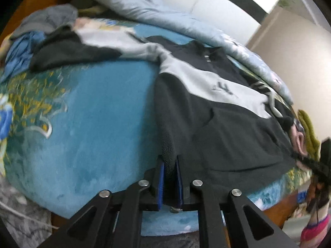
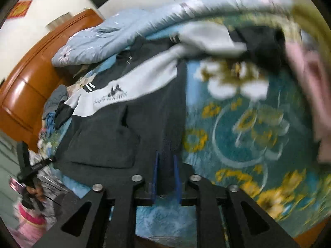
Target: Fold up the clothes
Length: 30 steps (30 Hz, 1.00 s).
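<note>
The left gripper [image 1: 171,166] is closed to a narrow gap on the near left corner of the fleece jacket [image 1: 217,128], a fold of dark hem being pinched between its blue pads [image 1: 162,184]. The right gripper [image 2: 165,165] is likewise narrowed on the jacket's [image 2: 115,128] near right hem, with dark cloth seen between its blue pads [image 2: 177,177]. The jacket is spread flat on the blue flowered blanket [image 1: 93,124] covering the bed, its dark lower part near and its pale grey chest band and dark collar farther off. A pale blue quilt [image 1: 157,12] is bunched along the far side. A heap of other clothes [image 1: 41,39] lies at the far left of the left-wrist view. In the right-wrist view a wooden headboard [image 2: 31,86] stands at the left, and something pink [image 2: 310,82] is seen at the right edge, probably another garment, though it is too blurred to tell.
</note>
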Each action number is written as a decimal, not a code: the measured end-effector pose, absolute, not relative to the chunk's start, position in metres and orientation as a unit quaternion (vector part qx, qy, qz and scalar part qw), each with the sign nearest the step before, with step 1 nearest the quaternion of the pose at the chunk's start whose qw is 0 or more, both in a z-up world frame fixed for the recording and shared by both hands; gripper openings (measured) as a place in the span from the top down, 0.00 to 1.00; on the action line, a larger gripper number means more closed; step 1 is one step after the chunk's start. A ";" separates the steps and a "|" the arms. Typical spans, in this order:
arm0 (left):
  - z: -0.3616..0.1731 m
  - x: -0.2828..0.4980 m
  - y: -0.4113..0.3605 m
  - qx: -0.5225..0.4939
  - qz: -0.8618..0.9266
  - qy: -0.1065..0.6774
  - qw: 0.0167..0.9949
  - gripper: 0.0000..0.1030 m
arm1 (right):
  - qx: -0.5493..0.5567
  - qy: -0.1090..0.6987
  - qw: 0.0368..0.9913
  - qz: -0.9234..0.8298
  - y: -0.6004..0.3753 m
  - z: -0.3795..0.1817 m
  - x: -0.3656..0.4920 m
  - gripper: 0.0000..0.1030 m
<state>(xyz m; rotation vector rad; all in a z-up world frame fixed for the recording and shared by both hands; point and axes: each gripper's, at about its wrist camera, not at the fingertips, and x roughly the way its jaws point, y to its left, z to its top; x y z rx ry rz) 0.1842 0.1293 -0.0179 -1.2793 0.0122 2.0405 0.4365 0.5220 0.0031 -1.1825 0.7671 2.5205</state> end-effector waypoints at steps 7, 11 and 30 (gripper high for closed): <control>0.027 0.160 0.105 -0.437 0.846 -0.021 0.305 0.49 | -0.398 0.131 0.249 0.873 0.587 0.042 0.428 0.58; 0.035 0.145 0.102 -0.428 0.854 -0.047 0.292 0.49 | -0.449 0.069 0.315 0.833 0.638 0.026 0.393 0.58; 0.032 0.117 0.130 -0.435 0.864 -0.037 0.249 0.49 | -0.219 0.460 0.341 0.790 0.860 0.085 0.360 0.96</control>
